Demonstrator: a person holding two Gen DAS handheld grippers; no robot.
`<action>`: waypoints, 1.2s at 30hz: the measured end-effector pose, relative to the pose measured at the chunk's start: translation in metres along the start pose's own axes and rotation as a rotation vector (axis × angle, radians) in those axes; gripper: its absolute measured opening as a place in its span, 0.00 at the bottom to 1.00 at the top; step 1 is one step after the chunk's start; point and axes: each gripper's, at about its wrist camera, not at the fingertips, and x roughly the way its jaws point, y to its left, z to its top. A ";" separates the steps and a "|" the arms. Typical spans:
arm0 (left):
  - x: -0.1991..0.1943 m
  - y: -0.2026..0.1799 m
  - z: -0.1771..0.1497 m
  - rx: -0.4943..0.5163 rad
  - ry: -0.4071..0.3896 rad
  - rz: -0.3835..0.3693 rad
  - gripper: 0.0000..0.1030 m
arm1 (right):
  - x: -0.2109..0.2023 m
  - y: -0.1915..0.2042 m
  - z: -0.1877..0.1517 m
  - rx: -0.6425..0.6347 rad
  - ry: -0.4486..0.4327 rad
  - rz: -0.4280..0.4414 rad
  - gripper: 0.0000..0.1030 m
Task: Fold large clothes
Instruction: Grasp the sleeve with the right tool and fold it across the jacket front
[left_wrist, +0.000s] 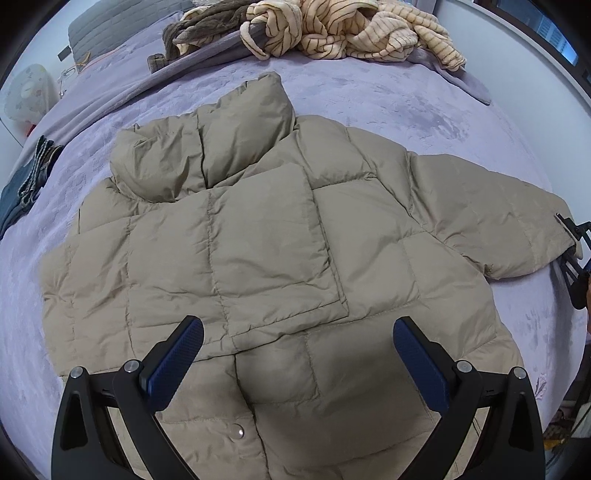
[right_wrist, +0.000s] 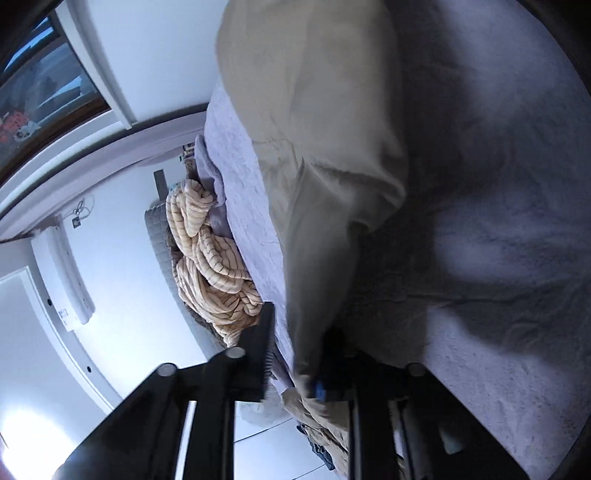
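Note:
A beige puffer jacket (left_wrist: 258, 240) lies flat on the purple bed cover (left_wrist: 406, 96), collar toward the far side. One quilted panel is folded across its chest. My left gripper (left_wrist: 299, 332) hovers open over the jacket's near hem, nothing between its blue pads. The jacket's right sleeve (left_wrist: 498, 218) stretches out to the right, where my right gripper (left_wrist: 574, 240) meets the cuff. In the right wrist view the sleeve (right_wrist: 314, 184) runs down into my right gripper (right_wrist: 299, 354), which is shut on the cuff end.
A heap of cream striped clothes (left_wrist: 351, 33) and a brown garment (left_wrist: 207, 29) sit at the far side of the bed. Folded jeans (left_wrist: 26, 184) lie at the left edge. White walls and a window frame (right_wrist: 92, 74) are beyond the bed.

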 end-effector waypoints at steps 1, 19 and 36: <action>-0.001 0.004 0.000 -0.006 -0.002 0.004 1.00 | 0.002 0.010 -0.003 -0.040 0.008 0.008 0.10; -0.004 0.119 -0.024 -0.195 -0.013 0.051 1.00 | 0.170 0.141 -0.282 -1.006 0.560 -0.176 0.10; 0.012 0.188 -0.046 -0.317 -0.012 0.019 1.00 | 0.211 0.025 -0.353 -0.998 0.638 -0.545 0.76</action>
